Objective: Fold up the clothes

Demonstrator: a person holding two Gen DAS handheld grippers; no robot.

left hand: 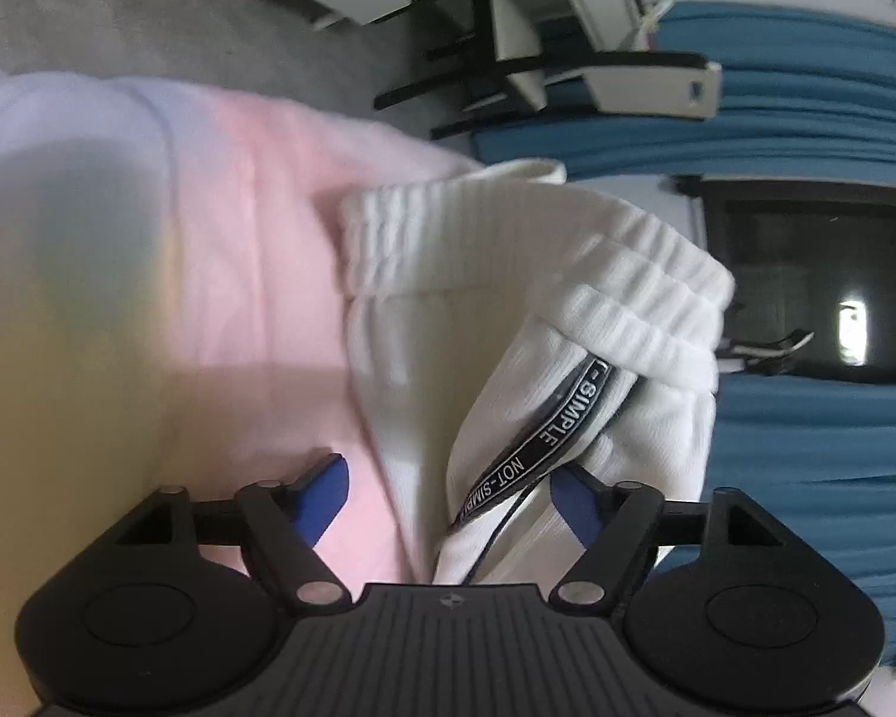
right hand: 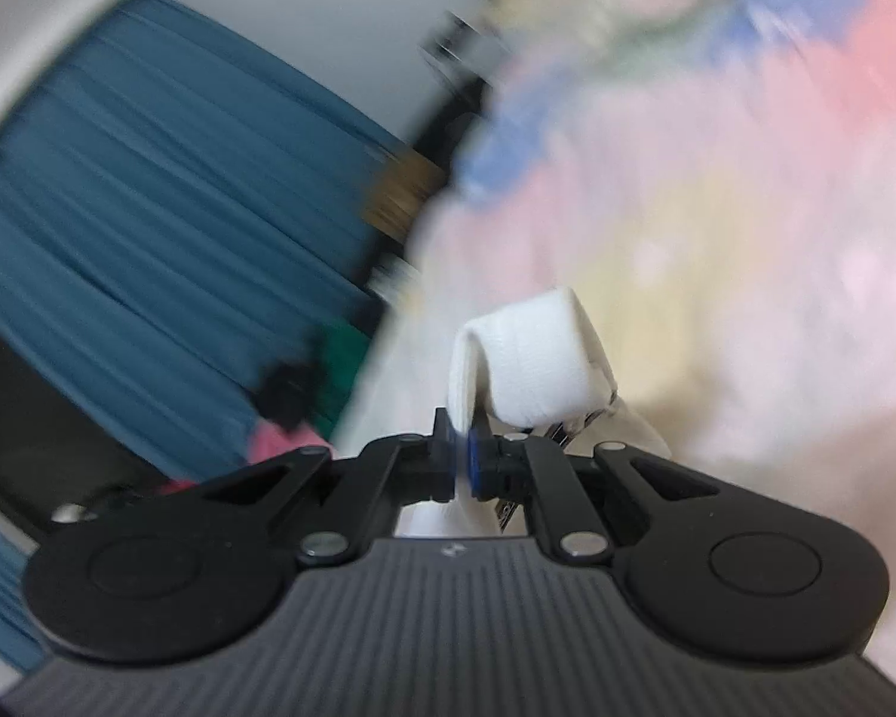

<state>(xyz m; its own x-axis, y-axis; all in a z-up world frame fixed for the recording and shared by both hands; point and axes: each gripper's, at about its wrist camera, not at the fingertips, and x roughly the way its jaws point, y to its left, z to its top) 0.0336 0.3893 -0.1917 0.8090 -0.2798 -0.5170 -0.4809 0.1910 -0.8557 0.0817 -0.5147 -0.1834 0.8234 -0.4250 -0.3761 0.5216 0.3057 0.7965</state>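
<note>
The white sweatpants (left hand: 508, 322) lie soft and floppy on the pastel bedspread (left hand: 239, 239). The right tool (right hand: 461, 454) pinches a fold of the pants; the left tool (left hand: 448, 478) gapes wide around the printed drawstring (left hand: 543, 436), gripping nothing. The thick waistband looks the surest hold.

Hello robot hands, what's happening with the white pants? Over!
Right tool shut on a fold of the white pants. Left tool open, pants lying between its fingers, not gripped. Pants on pastel bedding. Nothing in the way.
</note>
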